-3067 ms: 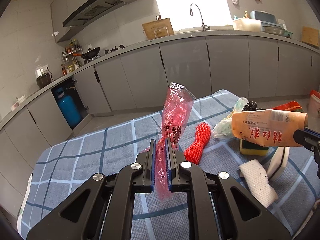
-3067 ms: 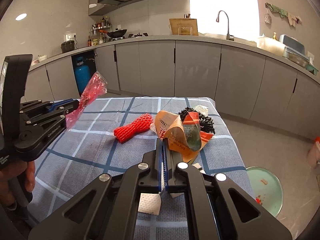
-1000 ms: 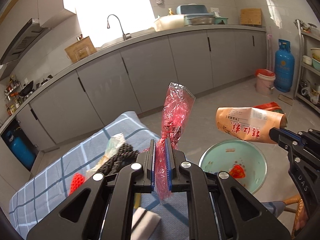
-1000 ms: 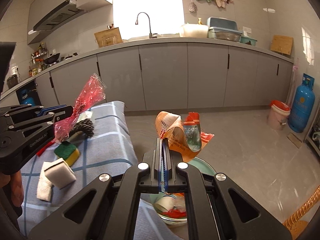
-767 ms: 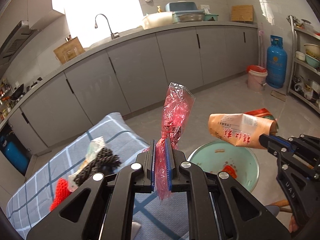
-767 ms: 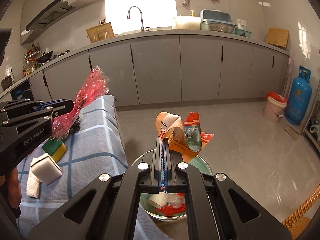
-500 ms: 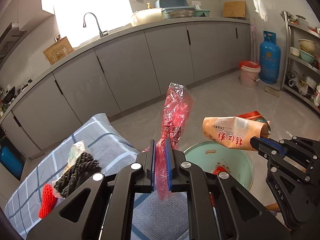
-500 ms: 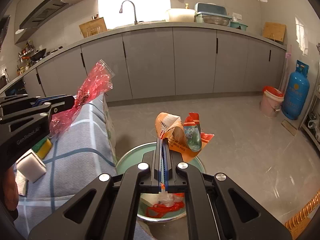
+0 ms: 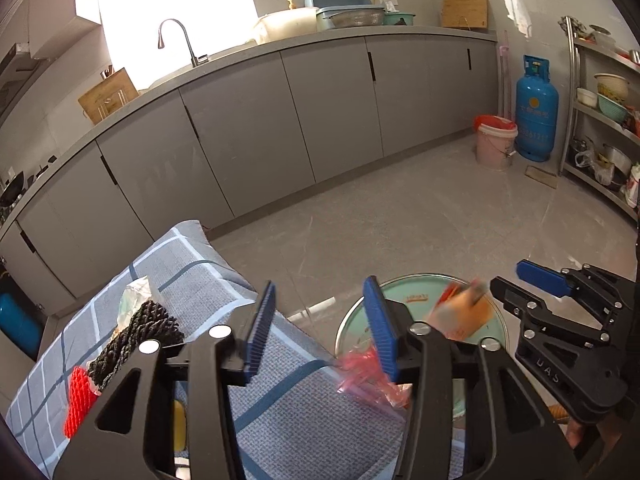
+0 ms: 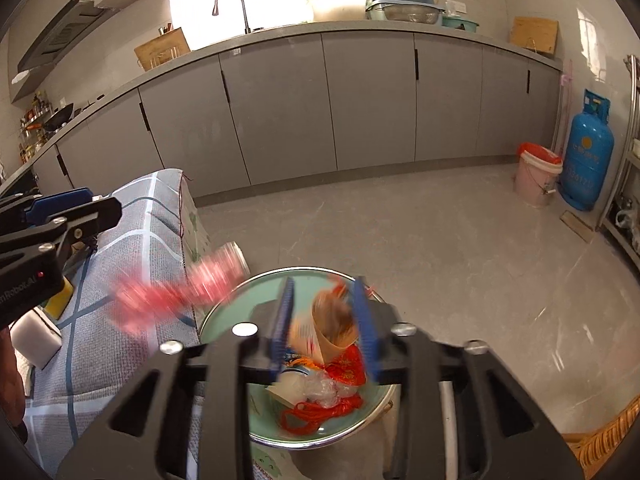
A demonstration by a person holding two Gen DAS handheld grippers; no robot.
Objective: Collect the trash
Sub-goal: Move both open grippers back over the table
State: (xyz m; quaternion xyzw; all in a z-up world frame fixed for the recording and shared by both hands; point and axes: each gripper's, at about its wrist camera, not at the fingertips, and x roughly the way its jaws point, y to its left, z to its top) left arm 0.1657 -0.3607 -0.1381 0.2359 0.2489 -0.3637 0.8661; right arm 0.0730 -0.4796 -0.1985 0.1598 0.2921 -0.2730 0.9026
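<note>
Both grippers, left (image 9: 320, 326) and right (image 10: 325, 322), are opening, wrappers falling free; we judge the red wrapper (image 10: 176, 288) may miss the basin (image 10: 224, 300), landing beside its rim.

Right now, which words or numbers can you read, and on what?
"mRobot.AI", cut off: left gripper, black body.
"DAS" or "UAS": right gripper, black body.
Both grippers' jaws are opening; nothing is pinched.
Tall blue metal gas cylinder digits and falling orange paper bag print: too blurred.

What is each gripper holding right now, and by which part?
Nothing. Both jaws are opening: the red wrapper falls clear of the left gripper, and the orange bag drops from the right gripper.
</note>
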